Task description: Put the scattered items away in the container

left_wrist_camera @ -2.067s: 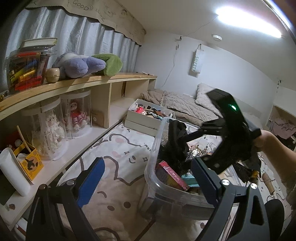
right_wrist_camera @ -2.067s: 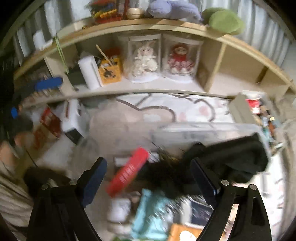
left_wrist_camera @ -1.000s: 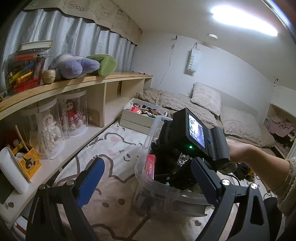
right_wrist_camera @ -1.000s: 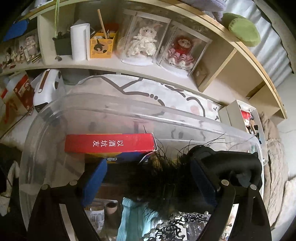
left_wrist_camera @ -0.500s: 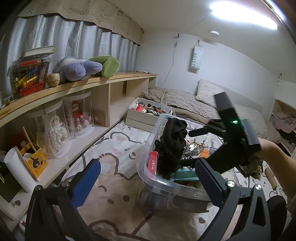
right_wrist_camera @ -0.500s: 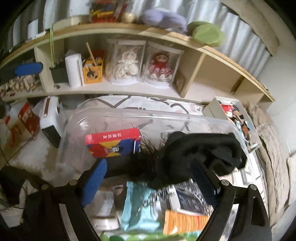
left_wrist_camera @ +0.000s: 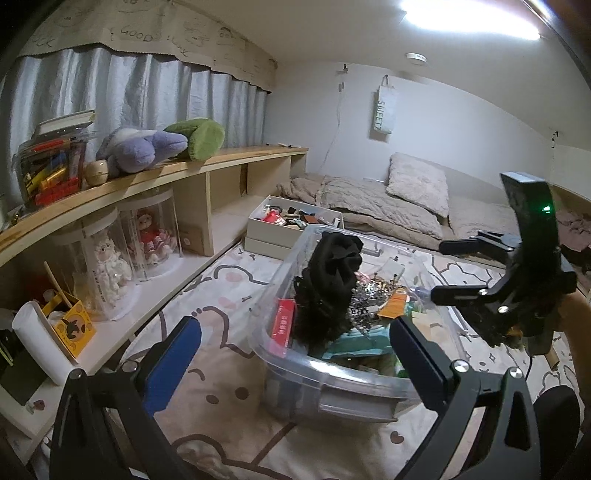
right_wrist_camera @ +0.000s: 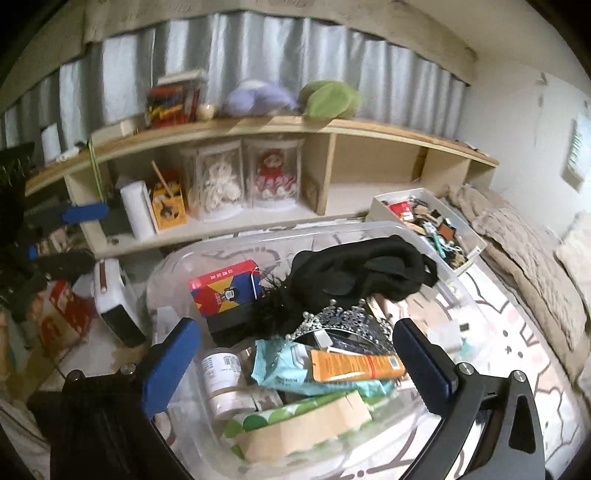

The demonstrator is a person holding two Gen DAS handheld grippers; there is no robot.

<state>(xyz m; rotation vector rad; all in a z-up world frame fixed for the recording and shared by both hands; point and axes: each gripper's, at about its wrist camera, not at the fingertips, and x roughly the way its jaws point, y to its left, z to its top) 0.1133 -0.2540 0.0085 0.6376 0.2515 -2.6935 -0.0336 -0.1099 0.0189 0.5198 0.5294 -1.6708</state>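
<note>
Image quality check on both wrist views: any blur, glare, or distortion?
Left wrist view: sharp, strong fisheye bend in the shelf, ceiling light blown out, corners vignetted. Right wrist view: motion blur, worst on the shelf and dolls; bin contents stay readable, dim left edge.

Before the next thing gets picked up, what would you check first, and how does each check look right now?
1. Left claw open, nothing between its fingers: ok.
2. Right claw open and empty: ok; its jaws have just been opening.
3. Black garment fully inside the clear bin: not ok, it drapes over the far rim.
4. Room left in the bin: cannot tell; red box, tiara and orange tube already pile up.
5. Next scattered item located: cannot tell.
</note>
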